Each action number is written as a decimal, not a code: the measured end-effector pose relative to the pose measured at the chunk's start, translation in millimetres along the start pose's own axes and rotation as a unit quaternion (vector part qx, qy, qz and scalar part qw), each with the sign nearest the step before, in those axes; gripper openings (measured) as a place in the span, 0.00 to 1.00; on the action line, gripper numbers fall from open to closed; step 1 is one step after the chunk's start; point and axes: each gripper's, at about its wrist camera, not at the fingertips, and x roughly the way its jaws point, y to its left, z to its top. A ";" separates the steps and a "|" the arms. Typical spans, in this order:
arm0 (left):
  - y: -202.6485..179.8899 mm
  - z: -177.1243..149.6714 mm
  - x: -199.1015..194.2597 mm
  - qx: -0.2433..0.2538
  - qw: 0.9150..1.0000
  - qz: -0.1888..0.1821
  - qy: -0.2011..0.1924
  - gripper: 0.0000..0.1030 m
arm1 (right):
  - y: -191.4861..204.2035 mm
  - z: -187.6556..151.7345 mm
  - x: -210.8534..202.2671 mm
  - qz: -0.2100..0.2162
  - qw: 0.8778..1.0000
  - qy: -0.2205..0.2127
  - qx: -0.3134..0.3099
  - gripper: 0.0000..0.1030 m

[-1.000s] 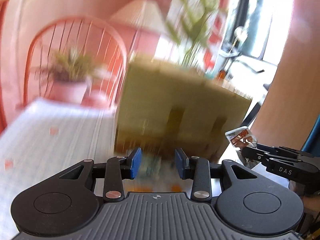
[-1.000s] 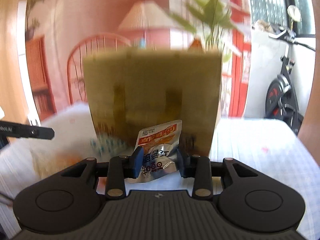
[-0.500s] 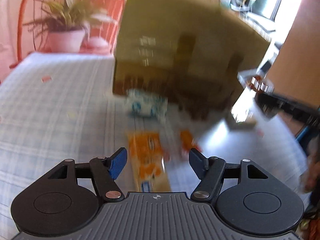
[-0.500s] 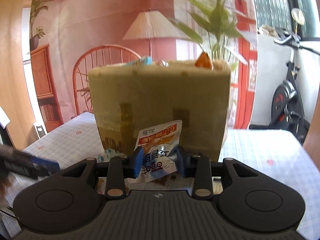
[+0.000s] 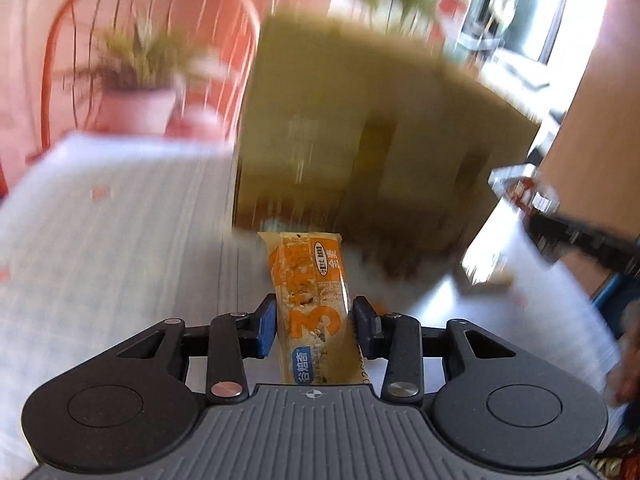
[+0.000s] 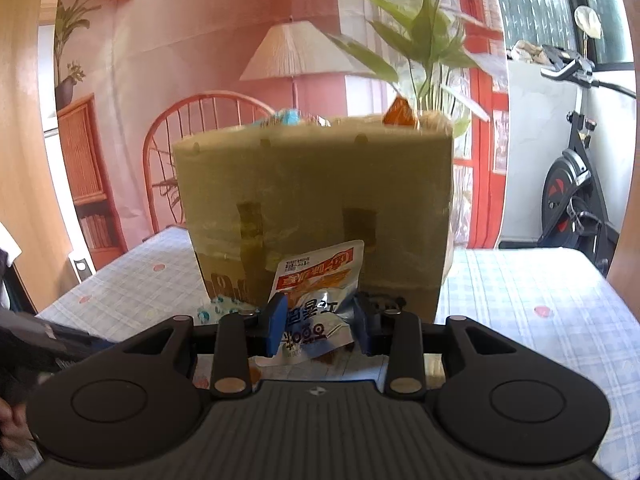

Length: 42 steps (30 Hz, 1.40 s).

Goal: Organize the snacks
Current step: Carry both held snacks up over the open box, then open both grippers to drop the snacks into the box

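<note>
The left hand-held gripper (image 5: pixel 314 326) is closing on an orange snack bar (image 5: pixel 314 308). The right hand-held gripper (image 6: pixel 320 322) stays clamped on a silver pouch (image 6: pixel 316 300). Both should clear the box (image 6: pixel 316 200) rim before release.

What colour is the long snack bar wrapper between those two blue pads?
Orange, with a clear window and a small blue label: the snack bar shows best in the left wrist view.

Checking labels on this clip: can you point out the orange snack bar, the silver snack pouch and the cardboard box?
orange snack bar (image 5: pixel 310 304), left wrist view, middle of the wrapper's printed face.
silver snack pouch (image 6: pixel 316 280), right wrist view, upper printed part above the fingers.
cardboard box (image 6: pixel 316 176), right wrist view, centre of its front wall.
</note>
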 end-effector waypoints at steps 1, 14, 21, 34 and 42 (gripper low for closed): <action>-0.8 12.3 -9.9 -0.001 1.000 -0.007 -0.018 0.41 | -0.6 5.9 -2.5 0.002 1.000 -0.008 0.001 0.36; -44.9 181.0 -14.0 0.047 0.990 -0.049 -0.125 0.41 | -20.1 122.2 34.3 -0.015 0.997 -0.071 -0.010 0.36; -51.1 227.4 51.8 0.052 0.992 -0.040 -0.104 0.41 | -34.9 155.3 93.3 -0.048 0.997 -0.052 -0.001 0.37; -41.7 237.6 77.2 0.043 0.994 -0.041 -0.094 0.69 | -17.5 152.9 124.0 -0.069 0.995 -0.037 -0.069 0.59; -38.3 206.2 36.4 0.064 0.991 -0.035 -0.108 0.69 | -16.0 134.8 91.0 -0.067 0.996 -0.030 -0.041 0.59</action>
